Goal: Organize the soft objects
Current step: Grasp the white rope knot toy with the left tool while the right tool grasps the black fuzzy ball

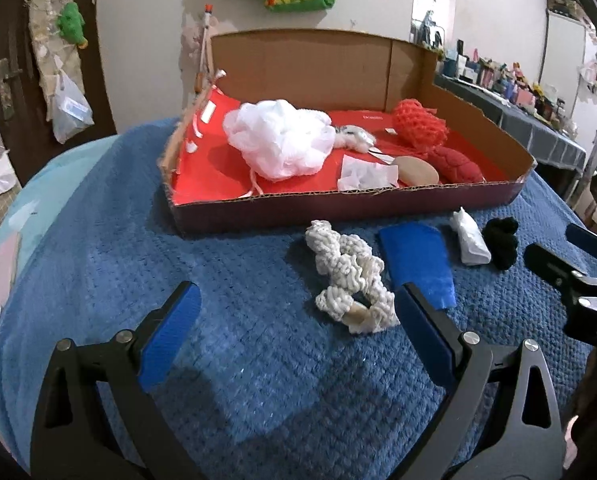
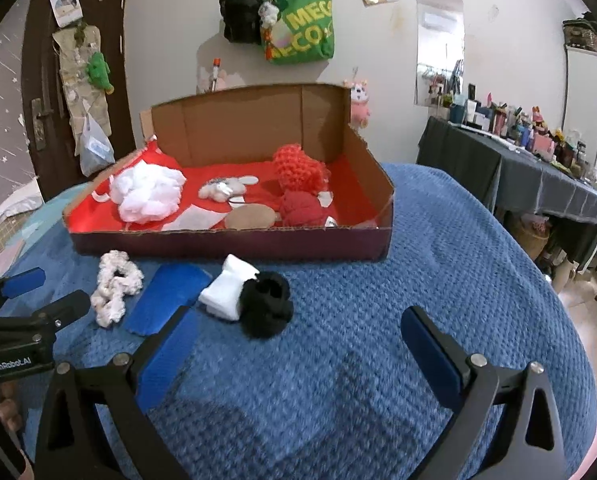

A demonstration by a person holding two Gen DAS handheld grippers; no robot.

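On the left gripper body reads "GenRobot.AI"; both it and the right gripper have fingers apart, empty.

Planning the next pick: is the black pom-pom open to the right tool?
Probably yes. The right tool is open, the black pom-pom lies just ahead on the blanket, though it touches the white cloth.

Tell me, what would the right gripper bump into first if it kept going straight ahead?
Probably the black fuzzy thing, just ahead of the open right gripper, slightly left of centre; depth is unclear, so it might slip past to the cardboard box.
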